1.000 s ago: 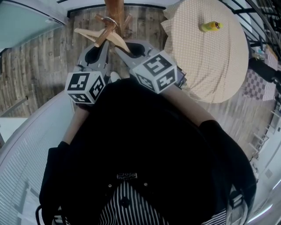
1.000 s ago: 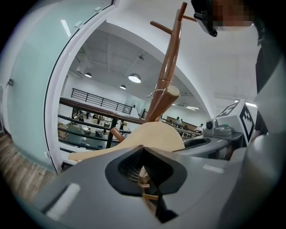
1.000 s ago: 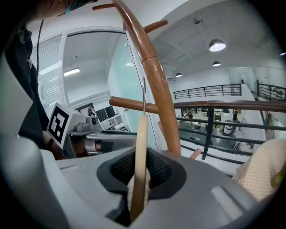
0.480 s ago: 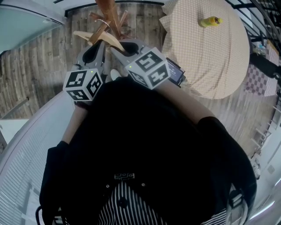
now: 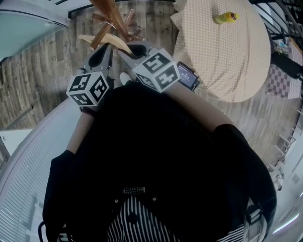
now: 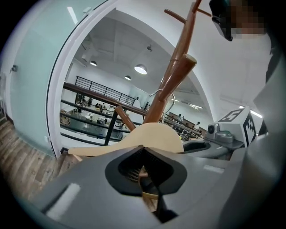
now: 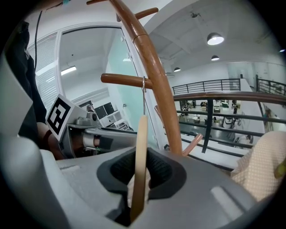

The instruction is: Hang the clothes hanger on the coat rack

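— While the head view is looking steeply down, where is the clothes hanger [image 5: 111, 41] sitting?

— It is resting up against the coat rack [image 5: 106, 9], with the left gripper [image 5: 106, 47] and the right gripper [image 5: 129, 50] each reaching onto one arm of it.

— What is the left gripper view showing?

— Its jaws are clamping pale wood just below the clothes hanger's broad shoulder, and the metal hook [image 6: 166, 99] is curling beside the coat rack.

— And the right gripper view?

— Those jaws are pinching the hanger's thin edge, and the metal hook is hanging from a peg [image 7: 125, 80].

— How is it likely handling?

— Probably light, stiff and smooth, so it is apt to be twisting in a single pinch. Gripping both arms, clear of the hook, is looking sensible.
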{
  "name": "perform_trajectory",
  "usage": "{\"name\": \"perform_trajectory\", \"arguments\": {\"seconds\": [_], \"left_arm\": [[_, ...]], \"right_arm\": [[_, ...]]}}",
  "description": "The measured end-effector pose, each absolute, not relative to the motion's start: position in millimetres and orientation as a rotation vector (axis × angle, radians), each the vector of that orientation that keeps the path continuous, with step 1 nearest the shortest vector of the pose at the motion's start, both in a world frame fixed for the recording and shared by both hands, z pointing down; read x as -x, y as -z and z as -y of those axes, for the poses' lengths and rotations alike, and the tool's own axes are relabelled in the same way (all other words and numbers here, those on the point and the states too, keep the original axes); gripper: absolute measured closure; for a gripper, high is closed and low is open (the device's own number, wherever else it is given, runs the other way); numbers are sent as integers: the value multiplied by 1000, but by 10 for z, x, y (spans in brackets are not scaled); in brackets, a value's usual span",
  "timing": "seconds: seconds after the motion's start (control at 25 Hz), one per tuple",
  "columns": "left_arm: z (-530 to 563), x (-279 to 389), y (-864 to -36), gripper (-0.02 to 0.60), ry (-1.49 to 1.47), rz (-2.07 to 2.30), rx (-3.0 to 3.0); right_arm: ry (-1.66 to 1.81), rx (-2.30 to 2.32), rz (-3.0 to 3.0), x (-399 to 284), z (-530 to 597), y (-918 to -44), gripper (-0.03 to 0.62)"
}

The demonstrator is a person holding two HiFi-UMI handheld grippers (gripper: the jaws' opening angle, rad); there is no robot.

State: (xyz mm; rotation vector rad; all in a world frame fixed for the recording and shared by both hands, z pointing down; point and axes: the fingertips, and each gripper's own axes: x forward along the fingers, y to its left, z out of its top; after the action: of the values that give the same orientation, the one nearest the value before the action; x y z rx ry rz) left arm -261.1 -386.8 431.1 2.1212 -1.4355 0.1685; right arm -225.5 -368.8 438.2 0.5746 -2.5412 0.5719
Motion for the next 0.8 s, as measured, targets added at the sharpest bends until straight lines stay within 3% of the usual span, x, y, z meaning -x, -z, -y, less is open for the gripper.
{"name": "perform_trajectory", "arguments": {"seconds": [0.8], "left_arm": [[3724,2568,-4313,578,-221,1408,-2151]], "right_arm": [[-524,-689,2537,2282,3755,-4470,534]]}}
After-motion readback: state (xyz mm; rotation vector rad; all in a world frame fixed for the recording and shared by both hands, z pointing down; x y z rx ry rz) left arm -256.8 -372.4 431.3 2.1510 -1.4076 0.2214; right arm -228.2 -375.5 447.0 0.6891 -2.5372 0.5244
